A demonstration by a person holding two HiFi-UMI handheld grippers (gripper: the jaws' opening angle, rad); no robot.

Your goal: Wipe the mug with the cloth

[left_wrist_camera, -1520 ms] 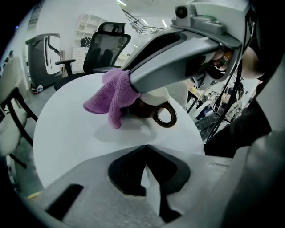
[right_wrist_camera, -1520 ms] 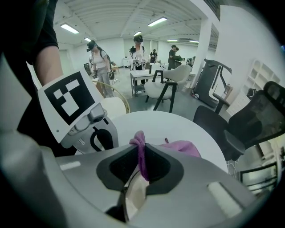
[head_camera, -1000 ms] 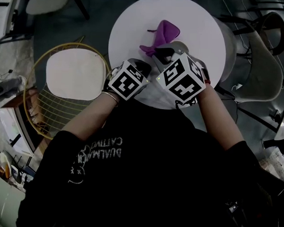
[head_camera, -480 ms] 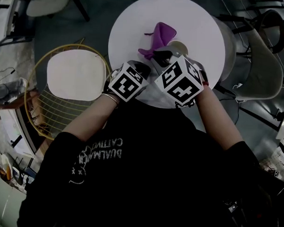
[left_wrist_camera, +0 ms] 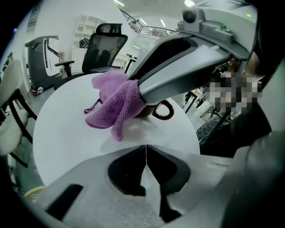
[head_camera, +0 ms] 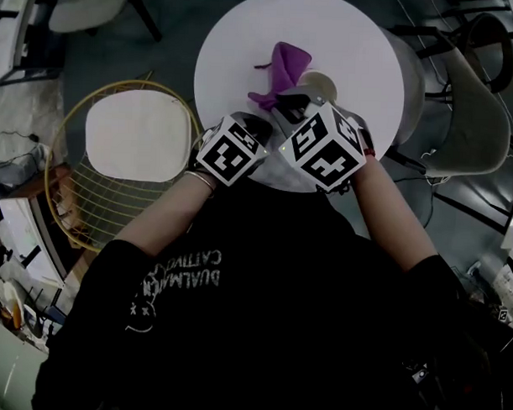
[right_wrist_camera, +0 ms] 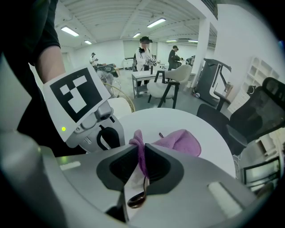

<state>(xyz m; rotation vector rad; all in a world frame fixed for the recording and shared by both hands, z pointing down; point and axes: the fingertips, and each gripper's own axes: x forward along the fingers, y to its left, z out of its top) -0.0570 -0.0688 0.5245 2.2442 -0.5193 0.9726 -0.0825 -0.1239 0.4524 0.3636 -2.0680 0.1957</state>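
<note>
The right gripper (right_wrist_camera: 141, 156) is pinching the purple cloth (left_wrist_camera: 114, 106) shut between its jaws and draping it over the mug (left_wrist_camera: 162, 118) on the white table (left_wrist_camera: 67, 138), apparently to rub its rim, while the left gripper (left_wrist_camera: 145, 150) is waiting closed and empty just beside the mug.

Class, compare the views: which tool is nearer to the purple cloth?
Right. The right tool is clamped on a fold of the purple cloth. The left tool, shut and empty, hangs at the near edge of the table, apart from the cloth.
</note>
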